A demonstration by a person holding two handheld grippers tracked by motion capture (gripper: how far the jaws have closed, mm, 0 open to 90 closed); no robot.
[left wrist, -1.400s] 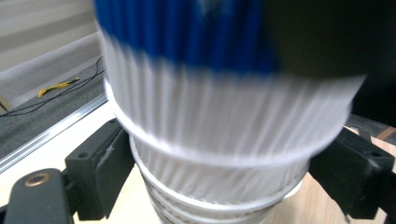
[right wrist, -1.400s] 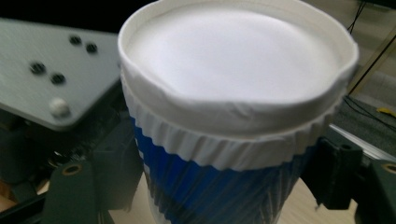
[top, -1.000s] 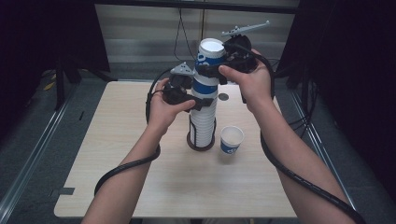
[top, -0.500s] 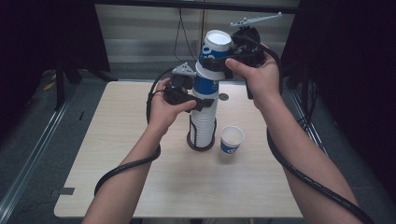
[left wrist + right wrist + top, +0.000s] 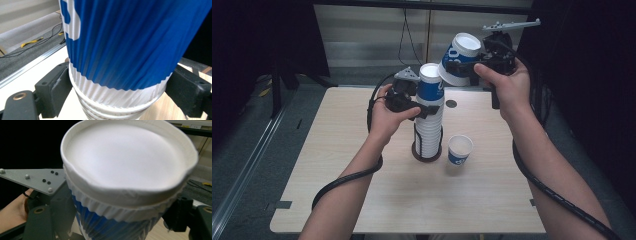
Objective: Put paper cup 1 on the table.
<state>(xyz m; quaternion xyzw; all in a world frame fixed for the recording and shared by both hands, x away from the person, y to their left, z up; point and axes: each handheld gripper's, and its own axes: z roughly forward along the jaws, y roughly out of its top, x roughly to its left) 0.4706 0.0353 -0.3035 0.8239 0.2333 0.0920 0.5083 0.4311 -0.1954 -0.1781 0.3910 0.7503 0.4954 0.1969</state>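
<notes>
Gripping a ribbed blue-and-white paper cup [image 5: 460, 59], the right gripper [image 5: 462, 67] tilts it beside the stack [image 5: 429, 117] clamped by the left gripper [image 5: 428, 107].

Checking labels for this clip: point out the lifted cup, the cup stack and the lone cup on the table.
lifted cup [image 5: 457, 59], high view, blue side wall
cup stack [image 5: 429, 131], high view, white lower part
lone cup [image 5: 459, 151], high view, white side
</notes>
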